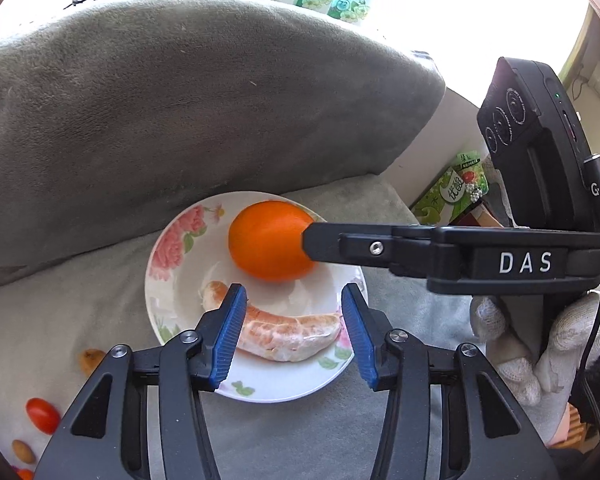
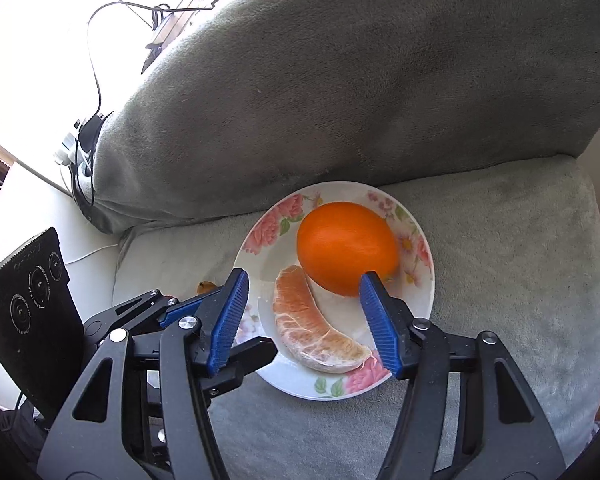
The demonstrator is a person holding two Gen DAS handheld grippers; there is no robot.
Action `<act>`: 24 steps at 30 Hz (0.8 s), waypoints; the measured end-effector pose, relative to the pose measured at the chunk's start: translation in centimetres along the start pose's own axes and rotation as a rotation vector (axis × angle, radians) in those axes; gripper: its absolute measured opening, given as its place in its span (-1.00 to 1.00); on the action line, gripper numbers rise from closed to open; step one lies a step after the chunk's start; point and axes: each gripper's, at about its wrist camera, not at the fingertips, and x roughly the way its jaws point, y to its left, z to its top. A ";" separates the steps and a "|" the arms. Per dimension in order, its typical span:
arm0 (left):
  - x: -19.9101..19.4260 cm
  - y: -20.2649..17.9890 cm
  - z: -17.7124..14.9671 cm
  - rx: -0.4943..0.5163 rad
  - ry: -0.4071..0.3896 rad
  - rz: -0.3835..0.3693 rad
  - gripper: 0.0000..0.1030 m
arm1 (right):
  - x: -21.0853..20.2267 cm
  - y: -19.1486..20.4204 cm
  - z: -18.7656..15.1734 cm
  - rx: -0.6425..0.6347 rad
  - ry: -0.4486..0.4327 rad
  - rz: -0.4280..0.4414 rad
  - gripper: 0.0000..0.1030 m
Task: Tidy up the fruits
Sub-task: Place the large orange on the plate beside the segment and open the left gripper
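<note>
A white floral plate (image 1: pixel 168 280) (image 2: pixel 420 304) lies on a grey cushion. On it sit a whole orange (image 1: pixel 266 240) (image 2: pixel 346 250) and a peeled pomelo segment (image 1: pixel 288 336) (image 2: pixel 312 332). My left gripper (image 1: pixel 294 320) is open and empty, just above the segment at the plate's near side. My right gripper (image 2: pixel 302 312) is open and empty over the plate, its right fingertip in front of the orange. In the left wrist view the right gripper's finger (image 1: pixel 340 244) reaches in from the right, its tip at the orange.
A big grey pillow (image 1: pixel 180 120) (image 2: pixel 360 100) lies right behind the plate. Left of the plate on the cushion are a cherry tomato (image 1: pixel 42 416), a small nut-like piece (image 1: pixel 23 451) and a dried yellow fruit (image 1: pixel 90 360). Cables (image 2: pixel 88 140) hang at the far left.
</note>
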 end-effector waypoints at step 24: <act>-6.3 2.7 -4.6 -0.084 -0.003 0.057 0.14 | -1.9 5.8 -5.4 -0.131 -0.035 -0.143 0.23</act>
